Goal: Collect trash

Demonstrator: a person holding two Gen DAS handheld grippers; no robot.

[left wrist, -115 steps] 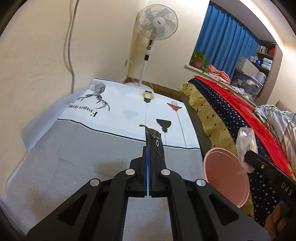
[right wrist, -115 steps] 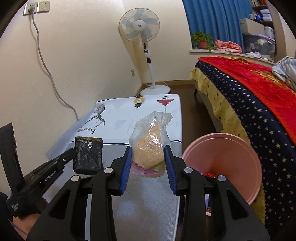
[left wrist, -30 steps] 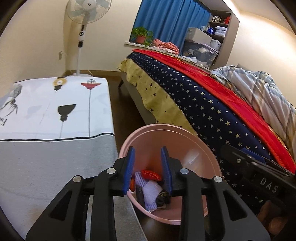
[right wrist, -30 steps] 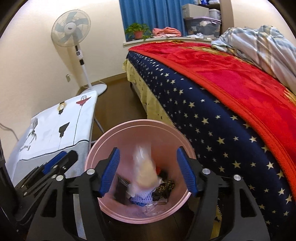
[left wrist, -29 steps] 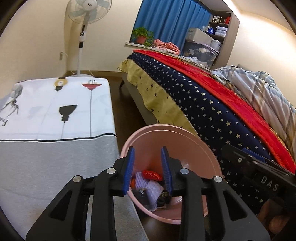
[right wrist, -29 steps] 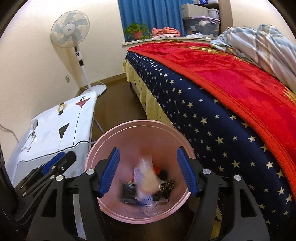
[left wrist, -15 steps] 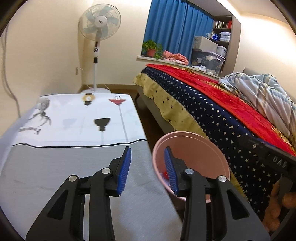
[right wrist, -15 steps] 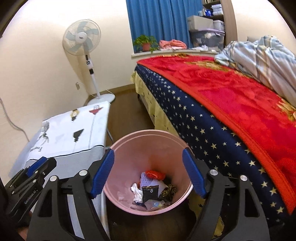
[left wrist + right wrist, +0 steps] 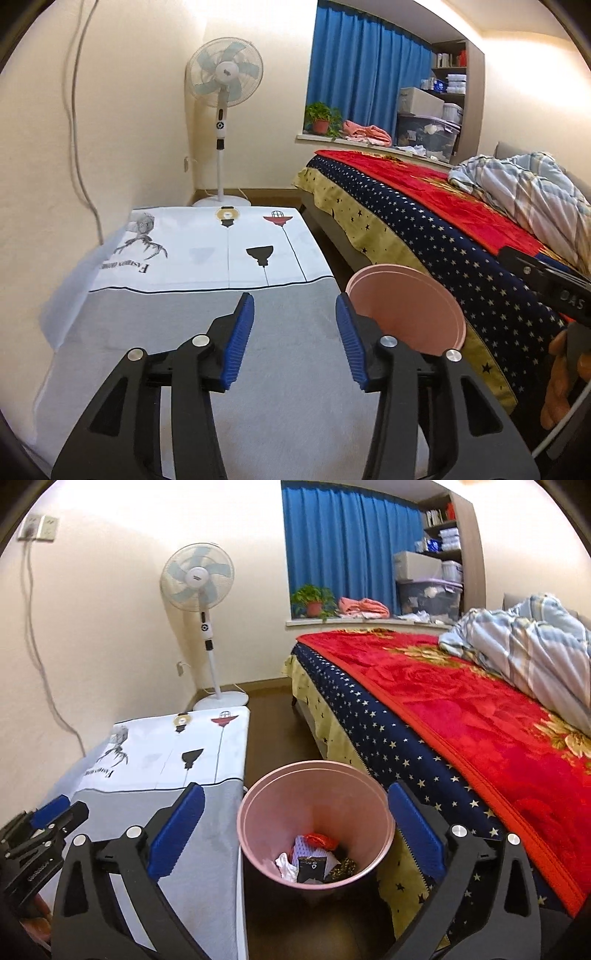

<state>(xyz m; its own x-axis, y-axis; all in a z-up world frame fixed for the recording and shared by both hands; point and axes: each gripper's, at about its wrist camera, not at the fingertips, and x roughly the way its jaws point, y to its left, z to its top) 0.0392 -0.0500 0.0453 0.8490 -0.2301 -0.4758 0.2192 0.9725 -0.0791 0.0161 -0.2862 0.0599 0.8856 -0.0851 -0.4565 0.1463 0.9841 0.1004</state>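
A pink trash bin [image 9: 255, 805] stands on the floor between the cloth-covered table [image 9: 199, 856] and the bed. In it lie a black packet [image 9: 311, 868], a red wrapper [image 9: 320, 840] and white scraps. My right gripper [image 9: 293, 812] hangs above the bin, its jaws opening wide, nothing between them. My left gripper [image 9: 294, 321] is over the grey part of the table [image 9: 291, 387], its jaws opening and empty. The bin [image 9: 410, 314] is just right of it in the left wrist view.
A bed [image 9: 461, 716] with a red and starry blanket runs along the right. A standing fan [image 9: 201, 587] is at the far wall. A cord [image 9: 79, 122] hangs down the left wall. A hand [image 9: 557, 384] holds the right gripper at the left wrist view's edge.
Both grippers rose and pulled back from the bin, and their jaws opened wider. The bag that was falling has landed in the bin. The left gripper swung left, over the table.
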